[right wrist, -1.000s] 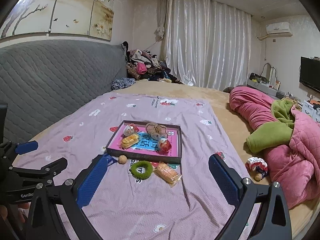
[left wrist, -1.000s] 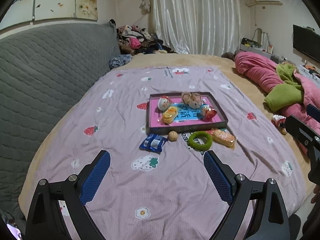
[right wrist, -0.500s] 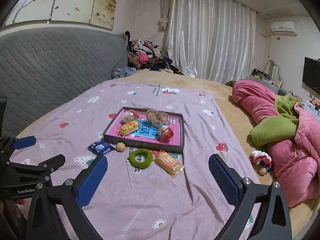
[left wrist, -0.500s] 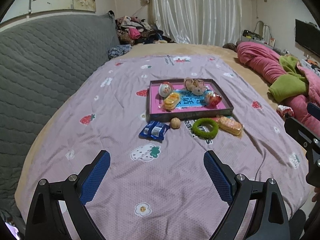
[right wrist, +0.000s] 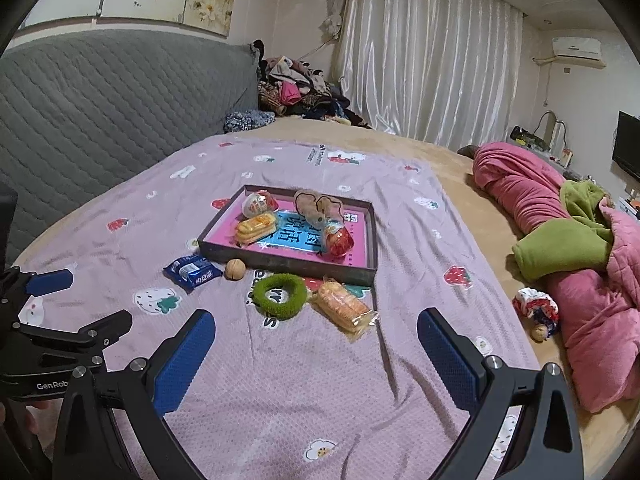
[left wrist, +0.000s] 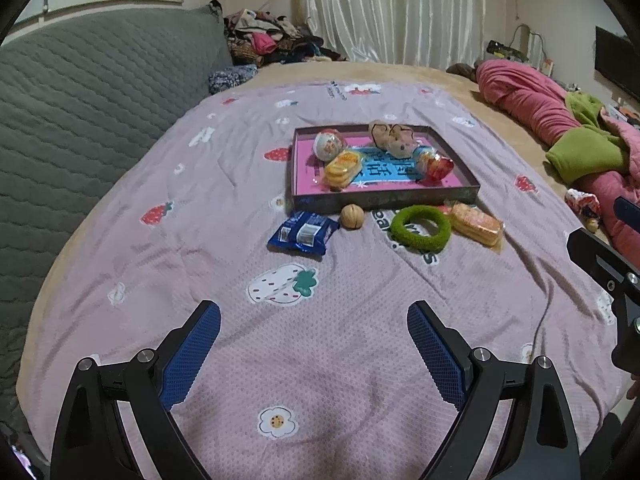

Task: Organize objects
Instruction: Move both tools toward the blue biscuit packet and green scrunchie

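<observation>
Here, the tray (left wrist: 384,196) lay on the purple sheet (left wrist: 320,360), long axis across the left view, holding a ball (left wrist: 329,145), a cracker pack (left wrist: 342,168), a plush (left wrist: 394,138) and a red pack (left wrist: 436,166). Along its near wall lay a blue packet (left wrist: 303,233), a walnut (left wrist: 352,217), a green ring (left wrist: 420,228) and a second cracker pack (left wrist: 476,224), its long axis running diagonally toward the tray's right corner. The left gripper (left wrist: 314,344) stood wide open, holding and touching nothing, above the sheet well short of the items. The right gripper (right wrist: 316,348) was likewise wide open and empty, with the ring and pack beyond its tips.
</observation>
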`<action>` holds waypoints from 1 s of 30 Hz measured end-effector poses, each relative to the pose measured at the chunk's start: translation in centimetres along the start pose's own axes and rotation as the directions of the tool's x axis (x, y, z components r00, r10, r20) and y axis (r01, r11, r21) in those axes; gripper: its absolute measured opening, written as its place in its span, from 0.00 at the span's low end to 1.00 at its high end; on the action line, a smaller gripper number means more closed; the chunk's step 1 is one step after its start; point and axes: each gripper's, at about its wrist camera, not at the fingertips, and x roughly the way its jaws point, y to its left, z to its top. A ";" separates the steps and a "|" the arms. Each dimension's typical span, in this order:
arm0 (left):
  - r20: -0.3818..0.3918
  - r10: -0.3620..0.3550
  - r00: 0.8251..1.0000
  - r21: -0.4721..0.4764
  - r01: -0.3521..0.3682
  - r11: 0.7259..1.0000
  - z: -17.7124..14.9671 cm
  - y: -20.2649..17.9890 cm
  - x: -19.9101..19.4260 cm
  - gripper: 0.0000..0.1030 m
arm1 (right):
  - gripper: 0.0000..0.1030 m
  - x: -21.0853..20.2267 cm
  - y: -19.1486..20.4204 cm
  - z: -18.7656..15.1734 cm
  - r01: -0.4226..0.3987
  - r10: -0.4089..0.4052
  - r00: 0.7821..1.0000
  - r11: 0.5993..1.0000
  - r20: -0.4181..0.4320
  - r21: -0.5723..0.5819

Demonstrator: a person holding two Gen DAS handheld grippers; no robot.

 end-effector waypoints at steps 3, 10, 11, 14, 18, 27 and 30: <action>-0.013 -0.002 1.000 -0.006 0.002 1.000 -0.1 0.2 1.1 0.92 | 0.99 0.9 0.5 -0.2 -0.008 0.008 1.000 1.000 -0.010 -0.009; -0.039 -0.006 0.999 -0.014 0.006 1.000 -0.3 0.8 3.3 0.92 | 0.99 3.4 2.0 -0.5 -0.026 0.025 0.999 0.999 -0.032 -0.037; -0.042 -0.008 0.999 -0.017 0.008 1.000 -0.2 0.9 3.6 0.92 | 0.99 4.0 2.3 -0.6 -0.029 0.028 0.999 0.999 -0.039 -0.042; -0.048 -0.007 0.999 -0.014 0.006 1.000 0.0 1.1 4.8 0.92 | 0.99 5.4 2.9 -0.6 -0.035 0.032 0.998 0.998 -0.050 -0.056; -0.057 -0.016 0.998 -0.020 0.015 1.000 0.5 1.6 6.2 0.92 | 0.99 7.3 3.6 -0.5 -0.043 0.038 0.997 0.997 -0.067 -0.067; -0.068 -0.007 0.998 -0.022 0.005 1.000 2.1 2.3 9.9 0.92 | 0.99 11.7 4.6 -0.1 -0.072 0.064 0.992 0.995 -0.107 -0.068; -0.067 -0.004 0.998 -0.021 0.002 1.000 2.6 2.5 10.9 0.92 | 0.99 12.9 4.7 0.0 -0.072 0.062 0.990 0.994 -0.123 -0.078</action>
